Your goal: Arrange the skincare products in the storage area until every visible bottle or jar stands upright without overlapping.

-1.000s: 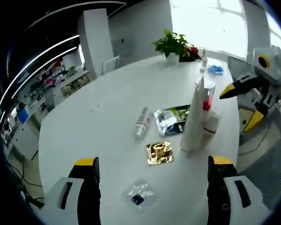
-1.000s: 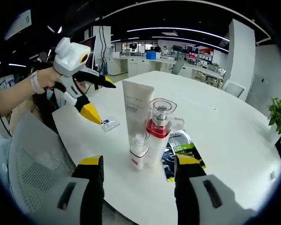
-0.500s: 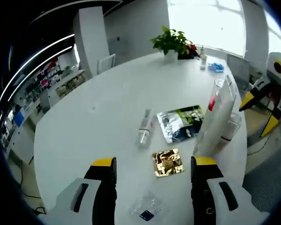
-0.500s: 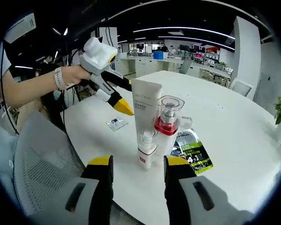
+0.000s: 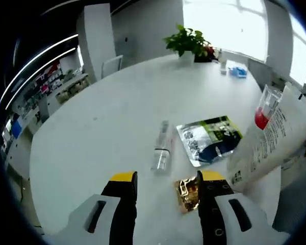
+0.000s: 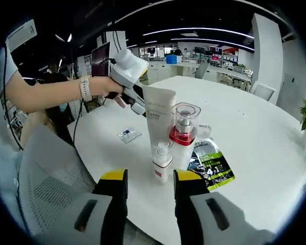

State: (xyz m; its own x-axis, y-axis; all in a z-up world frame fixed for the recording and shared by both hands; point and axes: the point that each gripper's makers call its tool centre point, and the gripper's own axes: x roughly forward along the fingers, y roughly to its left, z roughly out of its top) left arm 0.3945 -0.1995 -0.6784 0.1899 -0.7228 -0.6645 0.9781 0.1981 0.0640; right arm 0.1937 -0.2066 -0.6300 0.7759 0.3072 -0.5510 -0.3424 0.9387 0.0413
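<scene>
White tube (image 6: 160, 115), red-collared bottle (image 6: 182, 133), small bottle (image 6: 163, 159) upright on bench (image 6: 255, 148), clear bottle (image 5: 162, 145) lying flat, left gripper (image 5: 162, 179) and right gripper (image 6: 149, 175) jaws released.

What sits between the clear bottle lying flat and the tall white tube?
In the left gripper view, a green-and-blue foil sachet lies between the bottle and tube.

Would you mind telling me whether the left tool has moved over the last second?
Yes. In the right gripper view the left tool has moved from beside the table edge rightward, behind the standing white tube.
</scene>
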